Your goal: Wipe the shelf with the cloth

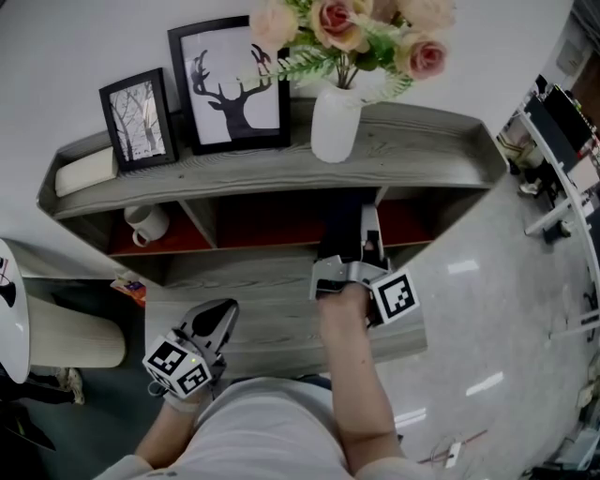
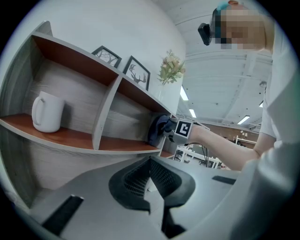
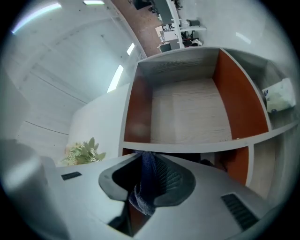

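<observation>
Shelf unit (image 1: 412, 141): grey wood-grain boards with red-brown inner panels, standing against a white wall. The open tier below the top board is split by uprights into compartments.

Top board, from the person's left to right: a pale block-shaped item (image 1: 84, 171), a small framed picture (image 1: 139, 117), a larger framed deer silhouette (image 1: 232, 84), and a white vase (image 1: 336, 122) with pink roses (image 1: 347, 23). All stand upright except the block, which lies flat.

Left compartment: one white mug (image 1: 145, 223), upright, handle facing outward.

Right tongs (image 1: 361, 234): reaching into the open tier at the right end of the middle compartment, just beside the upright. In the right gripper view the tongs (image 3: 143, 159) are pinching the cloth (image 3: 145, 187), a dark blue towelling fabric bunched between the pads and hanging below them. In the head view the cloth (image 1: 342, 225) shows as a dark mass at the front of that compartment. The left gripper view places it against the front of the shelf there. Whether it presses on the board cannot be told.

Left tongs (image 1: 228, 307): held low in front of the lower board, well apart from the right. In the left gripper view the tongs (image 2: 150, 164) are pressed together with nothing between them, pointing toward the mug compartment.
</observation>
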{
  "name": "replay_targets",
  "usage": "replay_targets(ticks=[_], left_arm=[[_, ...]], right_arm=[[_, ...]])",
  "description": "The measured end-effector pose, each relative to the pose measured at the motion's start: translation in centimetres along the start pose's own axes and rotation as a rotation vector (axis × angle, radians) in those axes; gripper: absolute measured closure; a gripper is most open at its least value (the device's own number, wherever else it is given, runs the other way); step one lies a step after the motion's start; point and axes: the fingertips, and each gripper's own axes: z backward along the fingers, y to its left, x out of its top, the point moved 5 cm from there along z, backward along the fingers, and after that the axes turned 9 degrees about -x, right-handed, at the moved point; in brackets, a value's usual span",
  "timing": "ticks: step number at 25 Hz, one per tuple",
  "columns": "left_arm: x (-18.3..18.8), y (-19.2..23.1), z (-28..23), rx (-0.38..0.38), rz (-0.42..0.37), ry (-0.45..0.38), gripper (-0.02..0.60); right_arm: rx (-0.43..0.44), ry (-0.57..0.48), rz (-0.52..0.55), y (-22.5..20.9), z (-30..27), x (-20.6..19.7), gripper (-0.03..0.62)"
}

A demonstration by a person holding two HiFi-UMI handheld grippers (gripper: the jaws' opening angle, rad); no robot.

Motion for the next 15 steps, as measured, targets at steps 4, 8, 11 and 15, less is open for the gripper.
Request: replay_targets(ticks=[4, 8, 11, 15], left_arm=[[0.0, 0.1, 0.3, 0.014, 0.001, -0.002, 0.566], [0.1, 0.3, 0.6, 0.031, -0.001, -0.003, 0.566], [0.1, 0.4, 0.9, 0.047, 0.000, -0.001, 0.566], [-0.1, 0.7, 1.9, 0.086, 0.004, -0.001, 0.566]], right_arm=[[0.062, -0.010, -0.031, 1.7, -0.3, 0.0, 0.505], [0.088, -0.009, -0.040, 1.8, -1.2, 0.0, 0.505], [0.101, -0.016, -0.040, 1.2, -2.1, 0.0, 0.505], [0.096, -0.030, -0.046, 0.2, -3.7, -0.3, 0.505]])
